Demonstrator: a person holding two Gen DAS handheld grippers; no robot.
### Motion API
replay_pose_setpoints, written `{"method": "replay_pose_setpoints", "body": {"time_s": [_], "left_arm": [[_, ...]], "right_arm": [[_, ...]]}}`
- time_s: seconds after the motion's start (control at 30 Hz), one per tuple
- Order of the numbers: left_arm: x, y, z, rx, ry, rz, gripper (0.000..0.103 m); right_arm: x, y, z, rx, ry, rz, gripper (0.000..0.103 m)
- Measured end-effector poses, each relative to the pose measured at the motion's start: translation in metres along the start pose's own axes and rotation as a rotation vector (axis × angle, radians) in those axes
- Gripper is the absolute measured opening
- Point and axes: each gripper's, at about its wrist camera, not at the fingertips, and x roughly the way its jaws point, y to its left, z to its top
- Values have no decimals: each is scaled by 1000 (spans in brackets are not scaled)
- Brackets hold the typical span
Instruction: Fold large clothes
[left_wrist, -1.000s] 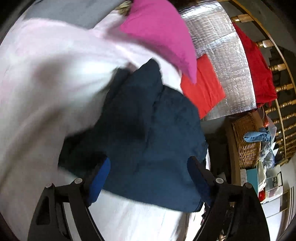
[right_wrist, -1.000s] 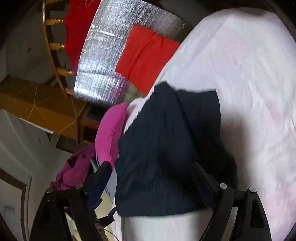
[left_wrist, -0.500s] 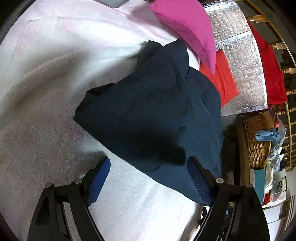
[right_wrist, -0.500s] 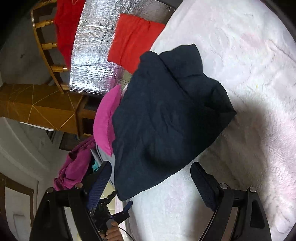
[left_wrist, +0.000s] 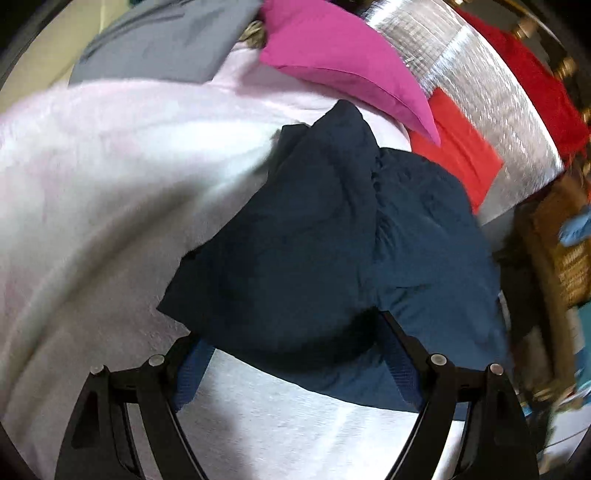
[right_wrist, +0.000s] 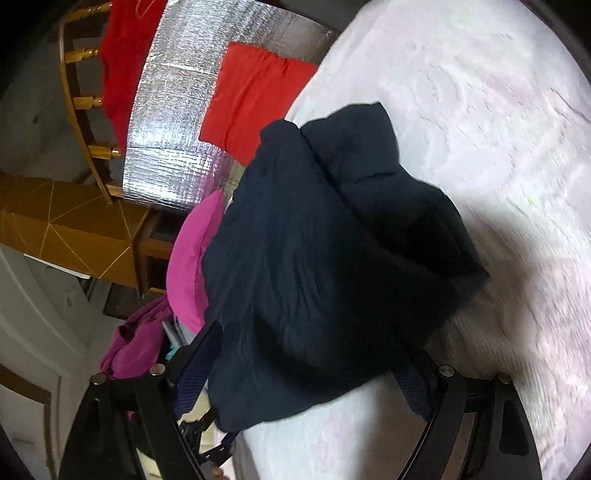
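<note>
One dark navy garment (left_wrist: 332, 251), bunched and part-folded, lies on the pale pink bed cover (left_wrist: 92, 192), near the bed's edge, w/ the magenta pillow (left_wrist: 343, 66) just beyond its far end. Left gripper (left_wrist: 295, 365) hangs right over the garment's near hem: jaws wide apart, nothing clamped, hem falling between the two blue pads but no pad seen pressing on it. Right gripper (right_wrist: 310, 373) comes at the same garment (right_wrist: 332, 258) from another side, jaws likewise spread and empty, cloth bulging into the gap; can't tell if either pad brushes the fabric. Key relation: garment sits dead ahead of both jaw pairs and slightly below them, long axis running from the near hem away toward the magenta pillow (right_wrist: 188, 262), so prob. each gripper needs only a short drop fwd to pinch a hem corner. Neither hand looks clearly nearer; both are about at the hem. Count, all placed vs the garment: 1 garment, 2 grippers, 1 magenta pillow past its far end, 1 red cloth (left_wrist: 458, 158) lying on 1 silver foil mat (left_wrist: 498, 103) off the bed beyond it, another red cloth (right_wrist: 125, 55) draped over a wooden chair (right_wrist: 79, 99), 1 wicker basket (left_wrist: 565, 251) off to its side
</note>
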Motion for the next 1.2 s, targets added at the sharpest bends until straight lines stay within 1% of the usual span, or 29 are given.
{"method": "replay_pose_setpoints", "body": {"time_s": [0.07,0.13,0.2,0.23,0.3,0.5,0.63,0.8,0.9,0.97,1.03,1.1,1.13,1.2], "left_arm": [[1,-5,0,48,-12,40,85],[1,-11,-1,88,-24,71,85],[1,-15,-1,118,-34,95,85],[2,-17,-1,129,-38,105,85],[3,-19,-1,148,-43,121,85],[2,-25,-2,195,-59,152,85],[4,-28,-2,203,-61,162,85],[5,-28,-3,205,-56,171,86],[9,-25,-1,185,-40,171,90],[12,-20,2,155,-21,166,97],[17,-13,5,113,6,140,99],[23,-6,10,63,40,97,102],[25,-3,12,48,44,80,103],[26,0,16,31,27,54,103]], "right_arm": [[6,5,2,-35,-24,-36,90],[14,10,3,-65,-38,-92,89],[18,16,3,-104,-54,-133,89],[22,19,3,-137,-57,-166,89],[27,24,3,-187,-68,-220,84],[37,23,12,-209,-83,-275,77],[40,26,8,-260,-100,-300,76],[38,26,0,-333,-138,-304,75],[36,25,-2,-347,-147,-296,75],[36,25,-2,-352,-151,-291,75],[36,25,-3,-358,-159,-281,75],[34,24,-4,-364,-171,-265,74],[35,25,-5,-364,-173,-264,74],[35,26,-5,-365,-179,-263,73]]}}
